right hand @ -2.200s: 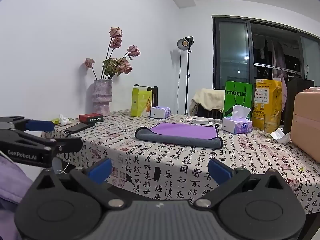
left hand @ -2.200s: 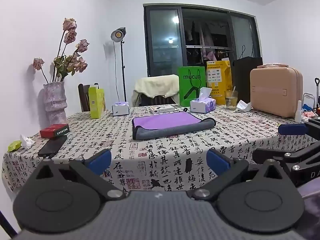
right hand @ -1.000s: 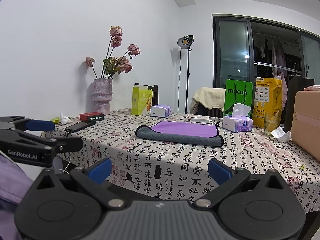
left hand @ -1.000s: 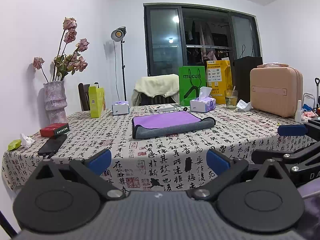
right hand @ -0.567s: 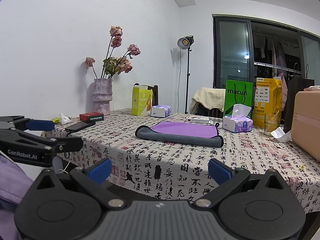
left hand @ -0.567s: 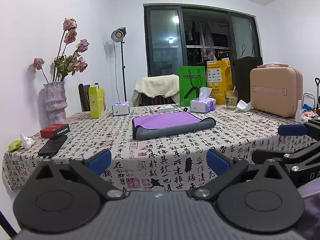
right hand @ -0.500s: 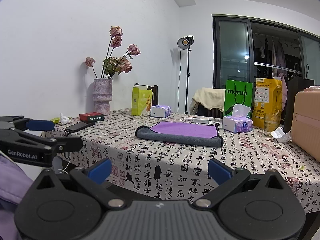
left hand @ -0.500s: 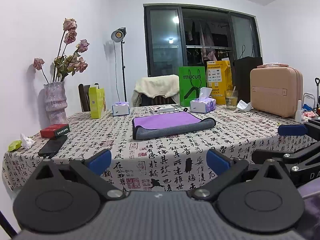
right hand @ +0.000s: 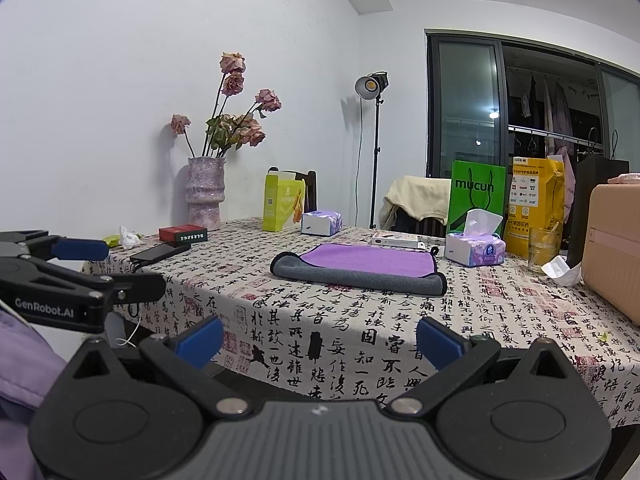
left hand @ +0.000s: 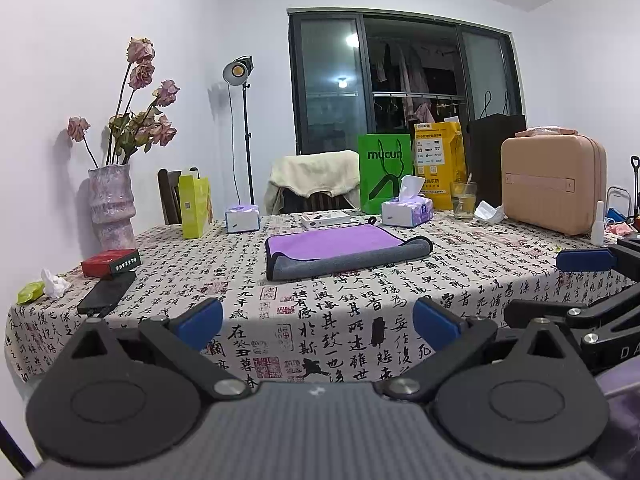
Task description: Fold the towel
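Left gripper (left hand: 316,320): fingers spread wide with nothing between them, held off the near edge of the table and level with it.
Right gripper (right hand: 318,338): jaws likewise wide apart and empty, beside its partner at the same near edge.
Towel (left hand: 344,250): straight ahead of both grippers, well beyond their tips, lying flat mid-table. Purple face up, grey underside showing where the near edge is rolled over; a dark piped border and a small hanging loop at the far right corner.
Table (left hand: 460,288): draped in a cream cloth printed with black calligraphy.
Beyond the towel: a tissue box (left hand: 406,210) and a flat white box (left hand: 325,219), both near its far edge.
Left of the grippers: a black phone (left hand: 106,292) and a red box (left hand: 111,262), well clear of the towel.
Handling, as a judgement: soft, light, plush cloth that will sag and drape; unlikely to slip much.
Where to grip, as a judgement: the two near corners of the rolled grey edge, one per gripper.
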`<state>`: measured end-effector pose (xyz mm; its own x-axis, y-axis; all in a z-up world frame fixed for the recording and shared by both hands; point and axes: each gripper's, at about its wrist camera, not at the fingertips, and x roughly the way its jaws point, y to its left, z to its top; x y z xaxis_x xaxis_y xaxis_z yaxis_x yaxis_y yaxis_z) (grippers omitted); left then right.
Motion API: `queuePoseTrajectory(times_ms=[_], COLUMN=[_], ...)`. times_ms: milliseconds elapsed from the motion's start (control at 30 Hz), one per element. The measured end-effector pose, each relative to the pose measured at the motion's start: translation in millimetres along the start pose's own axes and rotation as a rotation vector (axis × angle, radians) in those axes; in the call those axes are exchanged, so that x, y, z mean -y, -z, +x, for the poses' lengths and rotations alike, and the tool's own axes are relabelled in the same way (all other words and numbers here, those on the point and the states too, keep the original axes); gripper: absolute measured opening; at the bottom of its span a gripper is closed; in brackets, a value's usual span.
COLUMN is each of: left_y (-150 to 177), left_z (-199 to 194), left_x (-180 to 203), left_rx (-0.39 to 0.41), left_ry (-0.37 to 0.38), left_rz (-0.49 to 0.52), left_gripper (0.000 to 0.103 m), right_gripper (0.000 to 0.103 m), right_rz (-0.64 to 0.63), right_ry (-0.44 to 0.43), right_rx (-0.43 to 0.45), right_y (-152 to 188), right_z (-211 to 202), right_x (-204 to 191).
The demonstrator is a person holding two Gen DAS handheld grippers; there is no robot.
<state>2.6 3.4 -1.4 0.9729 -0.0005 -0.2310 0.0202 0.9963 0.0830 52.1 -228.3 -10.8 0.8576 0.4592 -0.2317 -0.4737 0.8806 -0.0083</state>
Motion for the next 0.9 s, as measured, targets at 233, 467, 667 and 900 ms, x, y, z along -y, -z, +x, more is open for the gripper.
queuePoseTrajectory(times_ms=[233,467,667,900], left_y=[0.0,-0.6,-0.5,-0.3], left_z=[-0.4,-2.0,-2.0,-1.7], left_x=[0.5,1.1,1.3,1.1], left_rx=[0.001,0.000,0.000,0.000], left_ry=[0.000,-0.001,-0.001,0.000], left_rz=[0.001,0.000,0.000,0.001], left_gripper=[0.103,0.103,0.103,0.103], right_gripper=[0.103,0.103,0.103,0.103], right_rz=[0.000,0.001,0.001,0.001], right_ry=[0.000,0.000,0.000,0.000], right_rx=[0.000,-0.001,-0.001,-0.001], right_y=[0.0,-0.5,-0.4,-0.3], right_z=[0.0,-0.2,-0.2,-0.4], right_x=[0.0,0.1,0.2,0.2])
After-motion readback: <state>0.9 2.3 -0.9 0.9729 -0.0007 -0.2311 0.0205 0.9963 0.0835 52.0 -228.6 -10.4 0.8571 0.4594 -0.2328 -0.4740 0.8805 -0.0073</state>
